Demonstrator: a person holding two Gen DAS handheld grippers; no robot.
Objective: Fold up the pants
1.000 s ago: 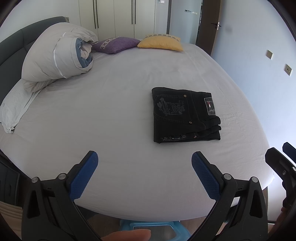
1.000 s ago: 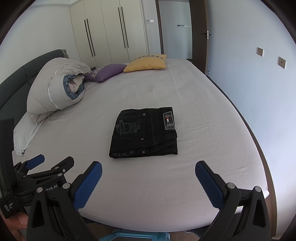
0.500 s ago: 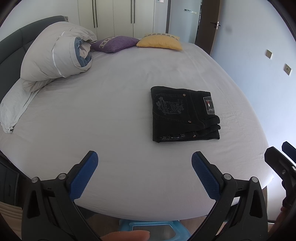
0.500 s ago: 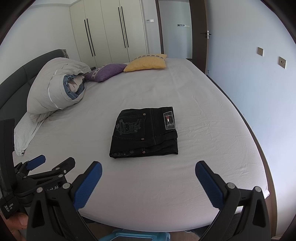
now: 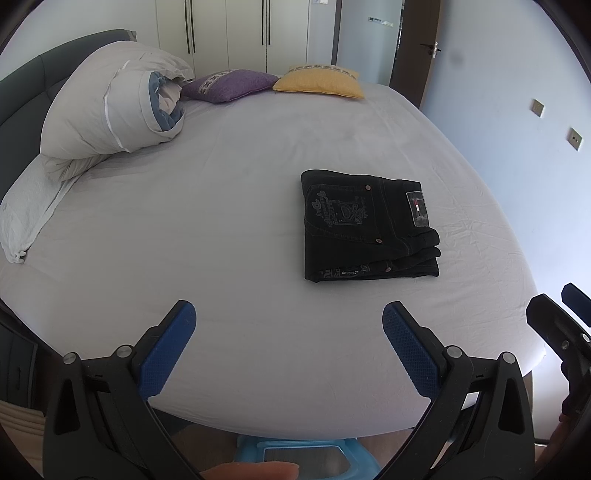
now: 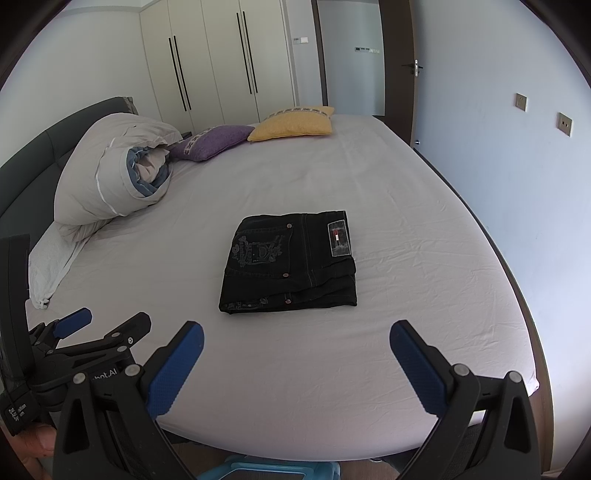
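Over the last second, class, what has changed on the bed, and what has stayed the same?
Almost nothing changed. The left gripper drifted very slightly, so its view of the bed shifted a touch; nothing was taken hold of or let go. The folded black pants lie in the same spot on the bed sheet, and both the left and the right gripper stay open and empty.

- The left wrist view looks from beyond the near edge of the bed (image 5: pixel 236 229), facing the far wall and wardrobe (image 5: pixel 284 33), angled slightly down.
- The right wrist view looks from the same near edge, a little further right, facing the same way; the wardrobe (image 6: pixel 221 74) sits far left.
- Both stand well back from the folded pants (image 5: pixel 369 225), which lie right of centre in the left view and near centre (image 6: pixel 291 258) in the right view.
- Both views share the bed (image 6: pixel 406 221), the pants and the far pillows.
- The left gripper (image 6: pixel 99 325) shows at the right view's left edge.
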